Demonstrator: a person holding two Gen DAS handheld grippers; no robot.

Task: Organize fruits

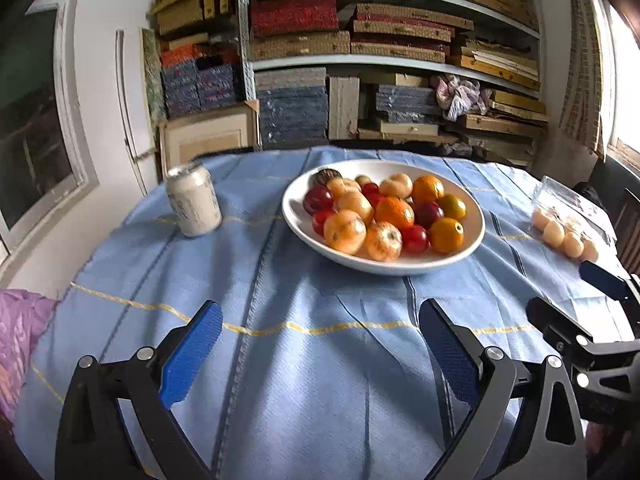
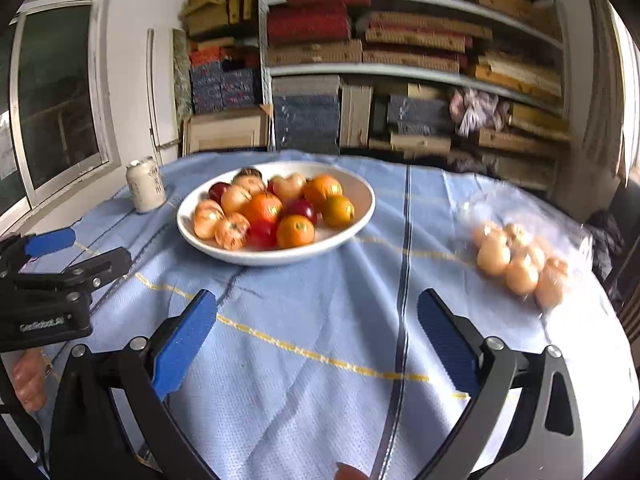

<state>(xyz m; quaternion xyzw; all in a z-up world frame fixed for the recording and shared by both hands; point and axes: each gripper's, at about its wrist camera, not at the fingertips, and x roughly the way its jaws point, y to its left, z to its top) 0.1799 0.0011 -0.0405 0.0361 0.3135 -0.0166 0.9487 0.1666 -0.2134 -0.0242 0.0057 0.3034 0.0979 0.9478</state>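
Ahead of both wide-spread, empty grippers, left [image 1: 320, 348] and right [image 2: 316, 340], sits the white ceramic fruit bowl [image 1: 460, 246], well apart.

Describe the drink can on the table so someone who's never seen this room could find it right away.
Start at the round table under the light blue cloth, with the wide white bowl of fruit near its middle. Left of the bowl, toward the window wall, the pale aluminium drink can stands upright by itself. It is the only tall metal cylinder there.
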